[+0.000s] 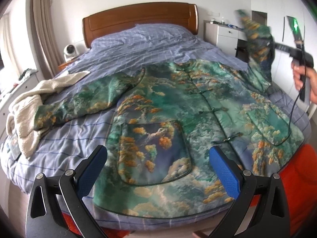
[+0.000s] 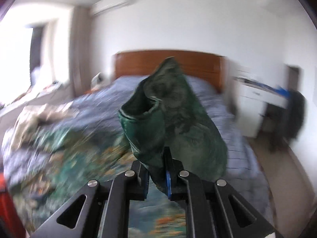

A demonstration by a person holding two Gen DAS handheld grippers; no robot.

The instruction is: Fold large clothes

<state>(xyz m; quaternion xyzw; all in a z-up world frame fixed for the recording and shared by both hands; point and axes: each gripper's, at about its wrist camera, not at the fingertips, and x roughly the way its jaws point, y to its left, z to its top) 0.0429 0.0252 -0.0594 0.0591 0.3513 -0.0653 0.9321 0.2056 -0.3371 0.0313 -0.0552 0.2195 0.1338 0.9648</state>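
Observation:
A large green padded jacket (image 1: pixel 178 107) with a cloud and pine print lies face up on the bed, front buttoned, its left sleeve (image 1: pixel 83 101) stretched out flat. My left gripper (image 1: pixel 158 158) is open and empty, hovering over the jacket's hem near a patch pocket (image 1: pixel 154 150). My right gripper (image 2: pixel 157 176) is shut on the jacket's right sleeve (image 2: pixel 172 119) and holds it raised above the bed; it also shows in the left wrist view (image 1: pixel 271 43) with the lifted sleeve (image 1: pixel 257 47).
The bed (image 1: pixel 138 45) has a blue checked sheet and a wooden headboard (image 1: pixel 138 19). A cream fleece blanket (image 1: pixel 27 107) lies at its left edge. A white dresser (image 1: pixel 223 33) stands right of the bed. A small fan (image 1: pixel 69 52) sits left of the headboard. Something orange-red (image 1: pixel 297 178) lies at the bed's near right corner.

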